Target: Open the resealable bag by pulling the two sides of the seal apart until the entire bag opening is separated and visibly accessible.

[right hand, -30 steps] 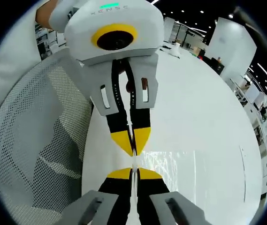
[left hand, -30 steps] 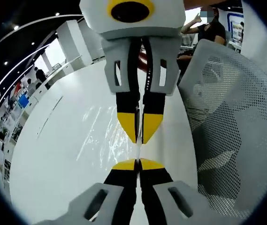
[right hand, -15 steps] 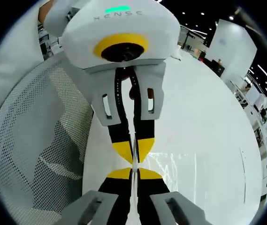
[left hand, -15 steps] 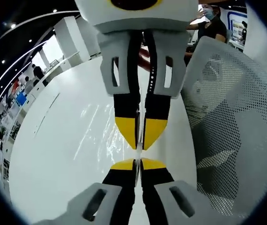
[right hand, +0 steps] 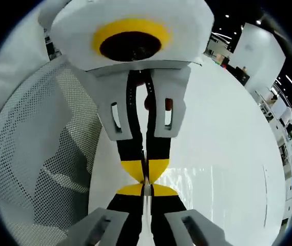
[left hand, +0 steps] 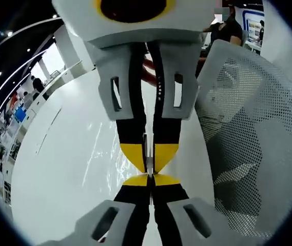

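White counter (left hand: 58,169) spreads out beyond both grippers, with a mesh chair back (left hand: 253,128) off to one side. The two grippers sit nose to nose. In the left gripper view the left gripper (left hand: 150,180) is clenched on a thin clear edge, and the right gripper (left hand: 149,163) comes down from above, its yellow tips all but touching the left's. In the right gripper view the right gripper (right hand: 144,190) is likewise clamped on the film, with the left gripper (right hand: 144,171) meeting it head-on.

And the change: over the last second the gap has closed. The tips stood a little apart, and now they meet, each gripper looming larger in the other's view.

The resealable bag (left hand: 112,154) hangs as a glinting transparent sheet just past the jaws, over the counter; the same shine shows beside the right gripper (right hand: 212,179). Whether the seal has parted, I can't tell. My read: both are pinching the seal's lips, and they'll have to draw apart, not together, to open it.
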The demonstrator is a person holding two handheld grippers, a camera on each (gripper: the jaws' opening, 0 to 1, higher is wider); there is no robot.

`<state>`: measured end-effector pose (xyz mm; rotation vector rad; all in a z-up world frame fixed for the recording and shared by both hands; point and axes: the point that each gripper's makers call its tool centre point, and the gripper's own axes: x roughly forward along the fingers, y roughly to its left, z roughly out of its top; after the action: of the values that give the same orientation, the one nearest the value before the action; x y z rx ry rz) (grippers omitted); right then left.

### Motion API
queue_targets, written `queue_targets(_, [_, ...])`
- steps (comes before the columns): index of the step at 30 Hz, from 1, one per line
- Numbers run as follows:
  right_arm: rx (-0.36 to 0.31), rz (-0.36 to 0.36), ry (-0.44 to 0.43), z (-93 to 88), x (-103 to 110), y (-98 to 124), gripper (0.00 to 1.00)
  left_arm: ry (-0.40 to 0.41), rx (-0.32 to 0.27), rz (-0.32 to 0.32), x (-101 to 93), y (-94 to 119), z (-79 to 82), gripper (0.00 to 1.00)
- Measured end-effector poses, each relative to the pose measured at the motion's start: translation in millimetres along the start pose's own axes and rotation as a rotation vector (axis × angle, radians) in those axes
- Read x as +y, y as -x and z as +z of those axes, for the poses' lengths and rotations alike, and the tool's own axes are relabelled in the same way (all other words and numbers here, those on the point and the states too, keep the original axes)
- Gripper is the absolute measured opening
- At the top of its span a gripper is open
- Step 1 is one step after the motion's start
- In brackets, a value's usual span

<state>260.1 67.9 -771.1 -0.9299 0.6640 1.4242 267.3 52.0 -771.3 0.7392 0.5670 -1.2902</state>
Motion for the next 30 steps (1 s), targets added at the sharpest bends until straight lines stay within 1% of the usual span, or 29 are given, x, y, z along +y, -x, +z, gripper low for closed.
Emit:
queue_targets(3, [-0.008,-0.003,-0.012,0.5,-0.6,0.0,0.00,0.023,-0.002,0.004,1.4,0.7,-1.0,0.00])
queue_targets(5, [-0.005,0.000,-0.032,-0.6,0.0,0.1,0.00,0.067,0.000,-0.002,0.7,0.9,-1.9,0.00])
queue_targets(6, [0.000,-0.001,-0.032,-2.1,0.1,0.0,0.00,0.057,0.002,-0.002,1.6,0.9,-2.8,0.00])
queue_targets(7, [0.015,-0.017,-0.009,-6.0,-2.4,0.3,0.00,0.042,0.009,0.007,3.2,0.9,-5.2,0.00])
queue_targets(12, [0.020,-0.012,-0.028,-15.7,-2.3,5.4,0.00,0.064,0.013,0.002,5.0,3.3,-10.4,0.00])
queue_targets(18, [0.028,-0.017,-0.037,-21.1,-1.5,9.3,0.00,0.071,0.014,0.001,5.1,2.7,-10.1,0.00])
queue_targets(19, [0.027,-0.018,-0.040,-21.1,-1.5,9.3,0.00,0.068,0.015,0.002,5.1,2.4,-10.1,0.00])
queue_targets(21, [0.030,-0.020,-0.048,-22.0,-1.4,9.0,0.00,0.032,0.016,0.019,6.4,1.4,-9.3,0.00])
queue_targets(24, [0.031,-0.022,-0.054,-24.5,-0.7,9.7,0.00,0.037,0.017,0.013,3.5,0.0,-7.9,0.00])
queue_targets(25, [0.030,-0.023,-0.054,-24.8,-0.8,10.0,0.00,0.018,0.015,0.021,4.2,-0.1,-7.3,0.00])
queue_targets(27, [0.029,-0.028,-0.059,-25.0,-1.5,10.5,0.00,-0.046,0.015,0.033,5.7,-0.7,-6.5,0.00])
queue_targets(30, [0.025,-0.031,-0.065,-24.3,-1.1,10.9,0.00,-0.040,0.012,0.030,4.3,-1.7,-4.1,0.01])
